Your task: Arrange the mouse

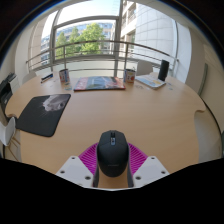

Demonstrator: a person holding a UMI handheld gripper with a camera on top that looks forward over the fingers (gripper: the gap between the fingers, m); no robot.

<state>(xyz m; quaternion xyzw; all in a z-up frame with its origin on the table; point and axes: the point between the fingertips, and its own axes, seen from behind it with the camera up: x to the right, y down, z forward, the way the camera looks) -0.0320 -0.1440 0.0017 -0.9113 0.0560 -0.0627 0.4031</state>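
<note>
- The mouse sat between the jaws, its sides against the magenta pads; the gripper looked closed on it.
- It was over the near edge of the wooden table.
- A black mat lay well off to the left, a white sheet on its far corner.
- A book rested near the window.

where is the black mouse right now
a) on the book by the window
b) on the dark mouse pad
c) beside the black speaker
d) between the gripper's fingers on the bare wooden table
d: the black mouse sits between the pink-padded fingers of the gripper on the wooden table, well apart from the dark mouse pad off to one side.
</note>
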